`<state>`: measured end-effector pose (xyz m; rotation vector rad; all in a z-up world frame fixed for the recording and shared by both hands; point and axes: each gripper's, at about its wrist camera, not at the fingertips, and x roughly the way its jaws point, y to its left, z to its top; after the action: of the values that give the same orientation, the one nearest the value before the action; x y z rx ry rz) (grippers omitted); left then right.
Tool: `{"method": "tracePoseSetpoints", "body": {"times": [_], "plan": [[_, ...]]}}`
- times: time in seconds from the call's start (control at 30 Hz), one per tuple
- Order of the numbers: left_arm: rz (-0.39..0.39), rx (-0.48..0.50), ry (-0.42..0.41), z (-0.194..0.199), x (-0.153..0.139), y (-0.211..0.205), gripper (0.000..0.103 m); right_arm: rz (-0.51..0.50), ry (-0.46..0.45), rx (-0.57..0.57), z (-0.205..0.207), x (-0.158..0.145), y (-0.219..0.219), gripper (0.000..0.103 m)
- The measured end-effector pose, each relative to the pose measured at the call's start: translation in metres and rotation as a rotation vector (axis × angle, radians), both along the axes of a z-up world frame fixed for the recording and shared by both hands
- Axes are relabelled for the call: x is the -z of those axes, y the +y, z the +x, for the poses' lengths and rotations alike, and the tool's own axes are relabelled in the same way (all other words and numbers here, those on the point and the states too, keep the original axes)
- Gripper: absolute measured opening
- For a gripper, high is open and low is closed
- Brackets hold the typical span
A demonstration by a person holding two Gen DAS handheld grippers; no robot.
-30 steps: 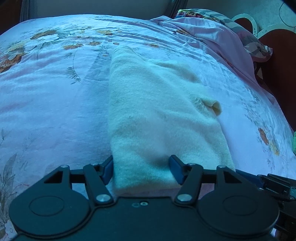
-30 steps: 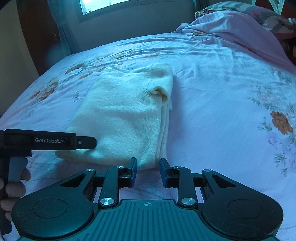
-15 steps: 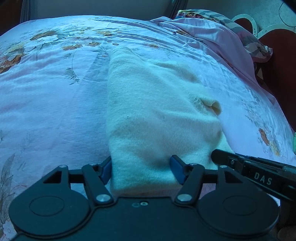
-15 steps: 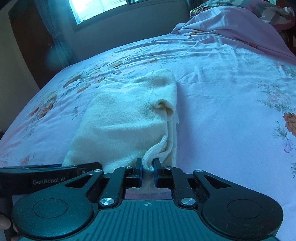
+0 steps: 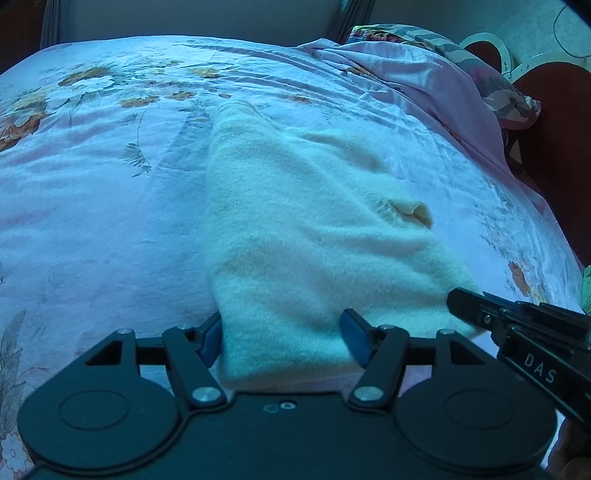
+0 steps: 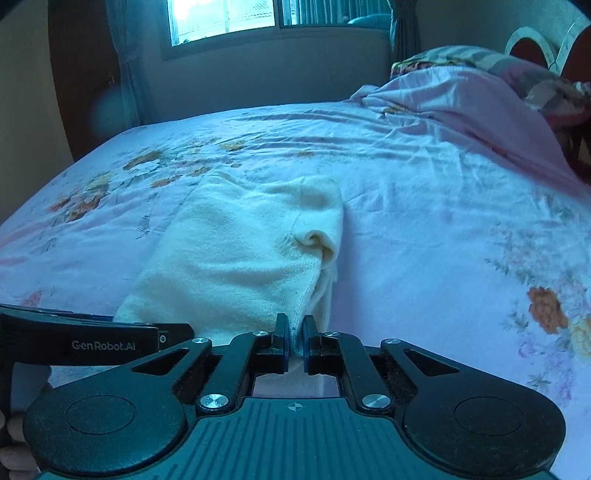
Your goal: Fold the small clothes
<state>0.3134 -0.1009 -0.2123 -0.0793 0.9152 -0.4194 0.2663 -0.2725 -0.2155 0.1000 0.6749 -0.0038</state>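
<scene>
I see open floral bedsheet (image 6: 424, 229) left, right and beyond the cream garment (image 6: 236, 254). Well beyond its far right, a bunched pink blanket (image 6: 472, 107) and pillow (image 6: 491, 62) block my way.

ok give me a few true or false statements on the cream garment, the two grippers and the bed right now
1. The right gripper is shut on the cream garment. True.
2. The left gripper is clamped tight on one thin edge. False: its fingers stand wide apart, around the garment's near end.
3. The garment hangs in the air. False: it lies on the floral bedsheet.
4. A window shows beyond the bed. True.
5. The garment is dark blue. False: it is cream.
</scene>
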Motion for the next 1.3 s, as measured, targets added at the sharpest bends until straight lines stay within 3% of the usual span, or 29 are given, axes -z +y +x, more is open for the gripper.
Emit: {"method": "tracePoseSetpoints", "body": {"times": [0.1,0.13,0.33,0.43,0.7,0.8,0.9,1.0,1.07,1.2,1.3], "plan": [[0.054,0.029,0.006,-0.002,0.009,-0.013,0.069,-0.037,0.125,0.025,0.009,0.036,-0.007,0.005],[0.068,0.030,0.002,-0.003,0.013,-0.014,0.070,-0.051,0.125,0.023,0.008,0.040,-0.008,0.005],[0.020,0.017,0.019,0.000,0.008,0.001,0.064,0.073,0.048,0.049,0.001,0.009,-0.025,0.006],[0.010,-0.007,-0.010,-0.003,-0.002,0.011,0.059,0.062,0.000,0.044,0.007,-0.005,-0.024,0.006],[-0.020,-0.011,-0.080,0.020,-0.026,0.005,0.059,0.043,-0.021,-0.029,0.064,-0.015,-0.006,0.005],[-0.003,-0.005,-0.077,0.036,-0.020,-0.005,0.059,-0.002,-0.025,-0.054,0.100,-0.013,0.003,0.005],[0.064,-0.032,-0.046,0.047,0.000,-0.004,0.063,-0.055,-0.003,-0.078,0.135,-0.002,0.008,0.005],[-0.034,-0.044,0.012,0.051,0.013,0.016,0.067,-0.202,0.064,-0.067,0.164,0.025,0.008,0.005],[-0.030,-0.024,0.002,0.050,0.013,0.016,0.068,-0.238,0.078,-0.031,0.170,0.042,-0.001,0.005],[-0.040,-0.025,0.006,0.051,0.007,0.016,0.065,-0.216,0.087,-0.016,0.170,0.043,-0.009,0.005],[-0.026,-0.024,-0.042,0.055,-0.003,0.013,0.062,-0.121,0.046,-0.005,0.168,0.024,-0.015,0.005]]}}
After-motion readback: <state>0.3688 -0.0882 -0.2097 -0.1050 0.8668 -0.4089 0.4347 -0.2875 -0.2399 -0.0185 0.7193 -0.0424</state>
